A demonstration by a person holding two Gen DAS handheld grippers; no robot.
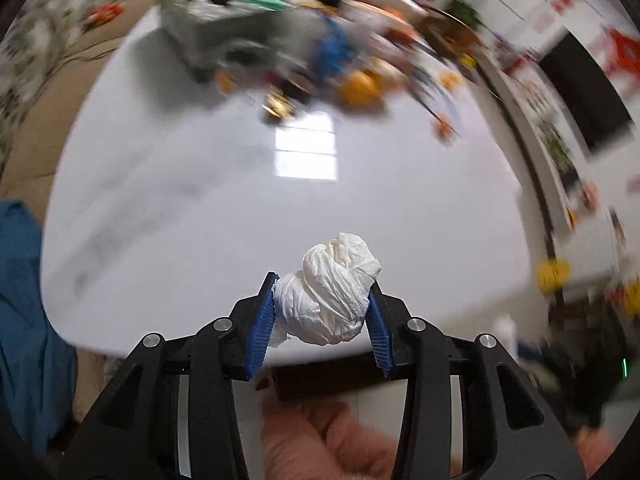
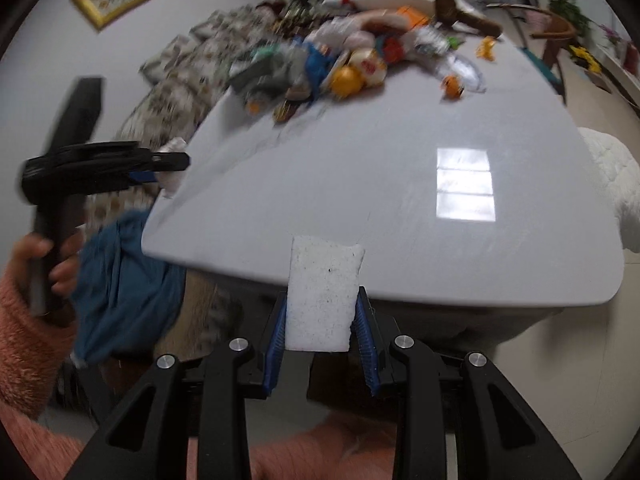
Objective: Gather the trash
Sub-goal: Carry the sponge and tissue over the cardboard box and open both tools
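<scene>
Crumpled white tissue wad (image 1: pixel 328 292) — twisted, knotted.

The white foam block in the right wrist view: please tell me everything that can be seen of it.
The white foam block is a flat, roughly rectangular slab with a grainy, porous surface, a few dark specks and an uneven, chipped top edge. It stands upright, clamped on its two sides by the blue ribbed pads of the right tool. Its upper half reaches past the fingertips, in front of the near edge of the glossy white table. Only the pads are seen touching it.
</scene>
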